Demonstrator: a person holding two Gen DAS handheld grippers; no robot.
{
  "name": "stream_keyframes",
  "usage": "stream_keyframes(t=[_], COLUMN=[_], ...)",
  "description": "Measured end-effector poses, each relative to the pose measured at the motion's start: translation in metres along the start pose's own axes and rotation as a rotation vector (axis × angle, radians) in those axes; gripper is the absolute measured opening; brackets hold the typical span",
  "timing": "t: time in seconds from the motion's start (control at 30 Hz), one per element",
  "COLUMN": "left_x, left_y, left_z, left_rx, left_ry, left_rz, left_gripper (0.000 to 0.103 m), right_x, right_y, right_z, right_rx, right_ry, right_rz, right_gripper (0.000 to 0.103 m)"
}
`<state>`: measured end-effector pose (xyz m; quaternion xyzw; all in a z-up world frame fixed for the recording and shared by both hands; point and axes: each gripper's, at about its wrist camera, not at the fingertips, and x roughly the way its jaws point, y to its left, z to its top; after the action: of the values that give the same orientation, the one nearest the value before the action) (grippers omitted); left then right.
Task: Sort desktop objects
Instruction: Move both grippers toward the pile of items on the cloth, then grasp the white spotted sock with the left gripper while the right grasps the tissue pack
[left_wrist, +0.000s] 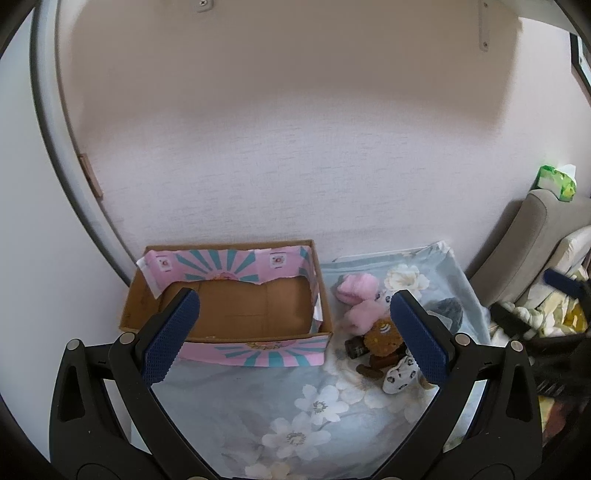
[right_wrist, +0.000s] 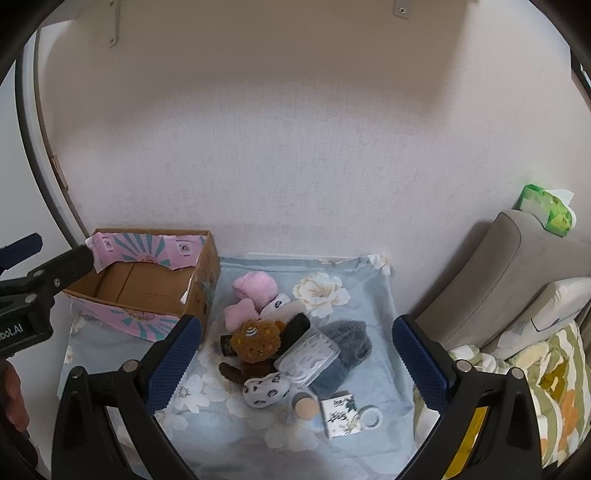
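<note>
Floral cloth (right_wrist: 122, 354) covers the desk; right of the empty cardboard box (right_wrist: 147, 291), a brown plush (right_wrist: 256, 341) tops piled toys. Both grippers, left (left_wrist: 295, 332) and right (right_wrist: 299, 358), gape wide, holding nothing.

- Cardboard box (right_wrist: 147, 288): matt brown card, pink printed paper outside.
- Floral cloth (right_wrist: 332, 291): smooth fabric.
- Brown toy (right_wrist: 256, 339): fuzzy plush.
- Clear container (right_wrist: 308, 356): probably glossy plastic.
</note>
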<state>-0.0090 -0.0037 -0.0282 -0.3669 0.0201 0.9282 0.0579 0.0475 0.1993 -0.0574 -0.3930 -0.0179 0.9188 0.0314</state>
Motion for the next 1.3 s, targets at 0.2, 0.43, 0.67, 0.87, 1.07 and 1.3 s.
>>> stream_keyframes(t=[0.2, 0.43, 0.67, 0.87, 1.07, 1.3], left_x=[0.010, 0.041, 0.070, 0.104, 0.140, 0.141], left_y=[0.003, -0.023, -0.081, -0.123, -0.135, -0.147], left_z=[-0.010, -0.050, -0.110, -0.154, -0.179, -0.190], left_rx=[-0.025, -0.030, 0.032, 0.154, 0.137, 0.112], left_ry=[0.023, 0.138, 0.159, 0.124, 0.145, 0.158], left_rz=[-0.043, -0.109, -0.179, -0.178, -0.162, -0.191], left_gripper=[0.103, 0.103, 0.099, 0.078, 0.070, 0.069], right_x=[-0.005, 0.011, 0.041, 0.086, 0.120, 0.134], right_y=[-0.031, -0.062, -0.080, -0.084, -0.080, -0.070], right_z=[0.011, -0.010, -0.070, -0.119, -0.146, -0.149], right_rx=[-0.065, -0.086, -0.118, -0.212, -0.299, -0.372], right_ry=[-0.036, 0.023, 0.107, 0.187, 0.227, 0.205], right_rz=[0.007, 0.059, 0.110, 0.175, 0.236, 0.270], right_gripper=[0.103, 0.103, 0.102, 0.085, 0.069, 0.065])
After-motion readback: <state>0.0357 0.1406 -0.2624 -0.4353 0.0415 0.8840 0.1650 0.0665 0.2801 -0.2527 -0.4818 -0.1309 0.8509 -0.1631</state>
